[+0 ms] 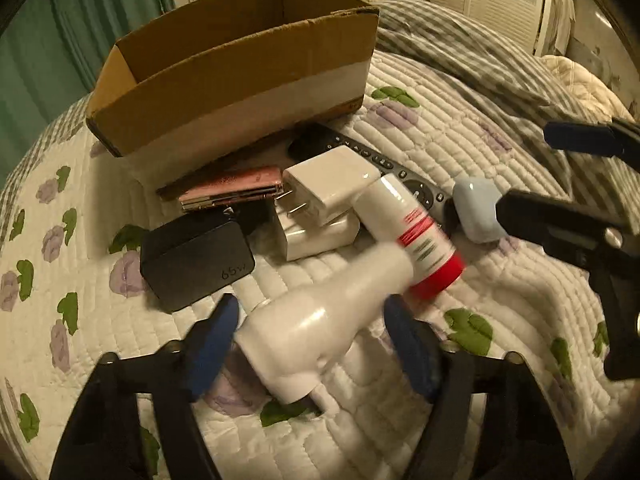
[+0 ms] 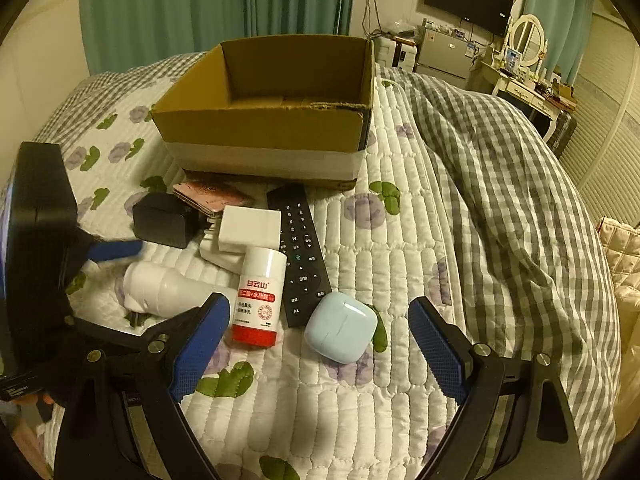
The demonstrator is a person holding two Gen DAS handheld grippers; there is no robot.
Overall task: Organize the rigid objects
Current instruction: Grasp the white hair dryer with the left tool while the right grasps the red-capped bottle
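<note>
We are straddling the white glossy plastic plug-in device (image 1: 320, 332) on the bed with the left gripper (image 1: 312, 344) spread; light, slippery, so grip its wide body. Right gripper (image 2: 316, 360) gapes unladen.

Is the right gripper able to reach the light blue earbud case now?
Probably yes: the right gripper is open, the earbud case lies just ahead between its fingers, nothing covering it.

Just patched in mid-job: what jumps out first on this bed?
An open cardboard box at the back of the quilt, with a clutter of small items in front of it. The left gripper is open around a white plug-in device; the right gripper is open near a pale blue earbud case.
</note>
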